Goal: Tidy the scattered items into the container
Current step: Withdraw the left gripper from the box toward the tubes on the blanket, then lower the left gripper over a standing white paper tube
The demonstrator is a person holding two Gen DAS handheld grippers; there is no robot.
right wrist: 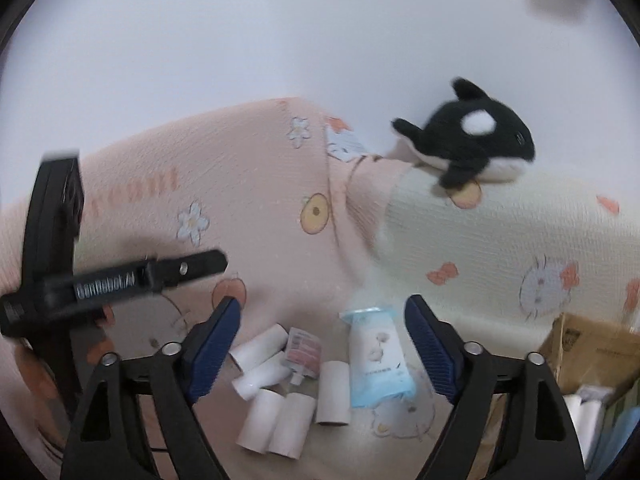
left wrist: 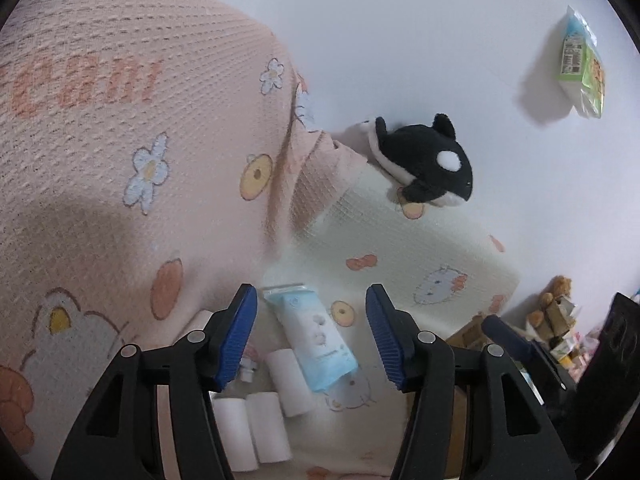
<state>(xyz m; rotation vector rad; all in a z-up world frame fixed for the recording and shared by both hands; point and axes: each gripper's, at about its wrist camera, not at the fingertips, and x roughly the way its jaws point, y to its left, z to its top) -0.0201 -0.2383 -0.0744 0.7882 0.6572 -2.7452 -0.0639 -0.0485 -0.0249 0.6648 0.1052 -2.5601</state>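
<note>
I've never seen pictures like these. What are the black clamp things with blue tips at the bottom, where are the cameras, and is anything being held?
There is no robot here: a person holds a two-finger grabbing tool in each hand, and a wide-angle camera on each tool looks forward along its fingers. One picture is from the left tool, the other from the right tool, which also sees the left one off to its side. Both stand open and hold nothing. Below them, on a pink and cream blanket, lie several white paper rolls, a light blue tissue pack and a small pouch. A toy orca sits on a fold further back. A cardboard box stands at the right.
</note>
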